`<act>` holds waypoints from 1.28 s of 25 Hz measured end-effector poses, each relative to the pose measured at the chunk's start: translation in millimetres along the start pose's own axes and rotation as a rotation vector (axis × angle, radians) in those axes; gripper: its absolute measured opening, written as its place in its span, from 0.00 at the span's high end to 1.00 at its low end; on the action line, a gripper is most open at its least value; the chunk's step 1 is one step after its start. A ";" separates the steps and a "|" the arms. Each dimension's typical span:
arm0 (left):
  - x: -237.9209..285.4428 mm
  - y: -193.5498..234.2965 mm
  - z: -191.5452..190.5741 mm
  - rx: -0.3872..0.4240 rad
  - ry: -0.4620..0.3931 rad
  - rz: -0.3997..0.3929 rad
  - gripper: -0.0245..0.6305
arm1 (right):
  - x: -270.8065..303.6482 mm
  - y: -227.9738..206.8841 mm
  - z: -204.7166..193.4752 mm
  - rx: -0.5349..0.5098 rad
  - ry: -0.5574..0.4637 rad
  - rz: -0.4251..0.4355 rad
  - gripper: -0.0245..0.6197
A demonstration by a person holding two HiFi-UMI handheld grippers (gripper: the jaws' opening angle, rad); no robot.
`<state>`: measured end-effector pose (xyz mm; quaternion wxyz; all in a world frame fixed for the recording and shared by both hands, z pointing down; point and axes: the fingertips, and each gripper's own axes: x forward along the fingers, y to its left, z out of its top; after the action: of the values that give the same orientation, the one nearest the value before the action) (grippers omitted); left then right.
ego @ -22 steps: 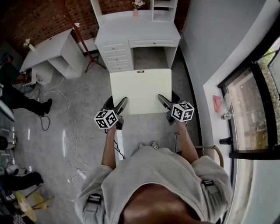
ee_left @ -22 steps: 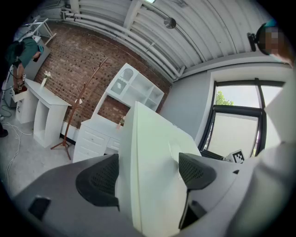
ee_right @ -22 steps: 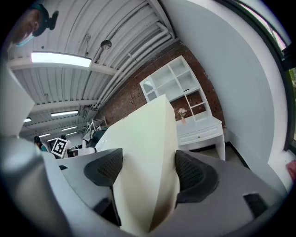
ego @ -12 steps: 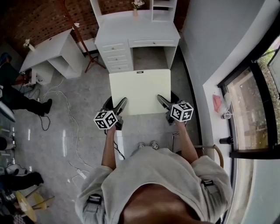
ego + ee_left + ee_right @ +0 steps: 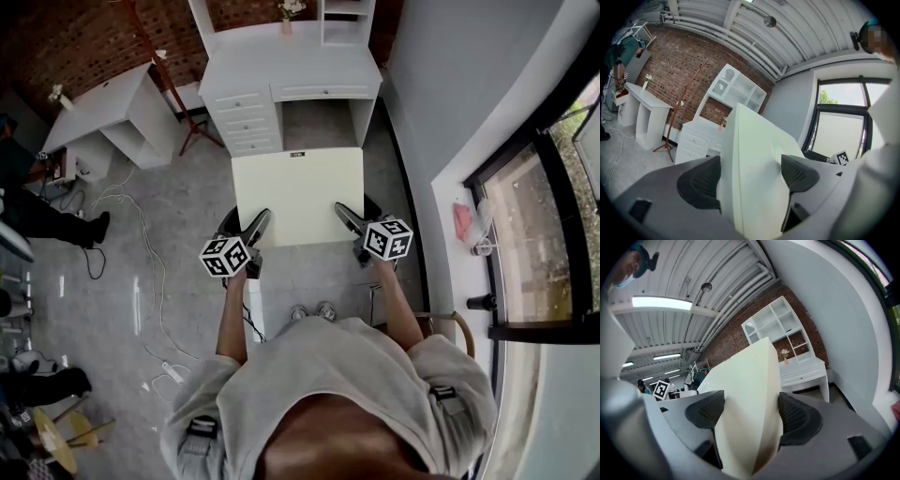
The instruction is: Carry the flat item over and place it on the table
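A flat cream board (image 5: 298, 192) hangs level above the floor, held at its near corners. My left gripper (image 5: 257, 224) is shut on the near left corner and my right gripper (image 5: 345, 216) on the near right corner. In the left gripper view the board (image 5: 754, 154) fills the gap and both pads (image 5: 701, 180) press on it. In the right gripper view the board (image 5: 745, 390) is clamped edge-on between the pads (image 5: 798, 416). A white desk (image 5: 291, 80) with drawers and a hutch stands just beyond the board's far edge.
A second white table (image 5: 103, 108) and a wooden coat stand (image 5: 192, 122) are at the far left. Cables (image 5: 141, 234) trail over the grey floor on the left, near a seated person (image 5: 28, 192). A grey wall and a window sill (image 5: 469, 225) run along the right.
The board and both grippers have edged slightly forward toward the white desk. Both grips are unchanged.
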<state>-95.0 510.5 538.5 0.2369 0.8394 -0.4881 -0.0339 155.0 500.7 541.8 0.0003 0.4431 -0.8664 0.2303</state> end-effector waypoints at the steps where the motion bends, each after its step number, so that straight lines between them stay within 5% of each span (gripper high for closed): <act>1: 3.1 -2.5 -1.1 0.001 -0.001 0.002 0.34 | -0.9 -4.1 1.0 0.000 0.000 0.001 0.38; 17: 44.4 -27.5 -20.1 -0.002 -0.001 0.054 0.34 | -4.5 -60.6 7.4 0.003 0.028 0.032 0.38; 32: 97.2 4.8 -4.8 -0.006 -0.009 0.053 0.34 | 46.9 -93.0 25.8 -0.011 0.032 0.029 0.38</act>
<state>-46.9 429.1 561.8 0.2380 0.8253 -0.5111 -0.0331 203.2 407.8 565.4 0.0134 0.4267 -0.8738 0.2326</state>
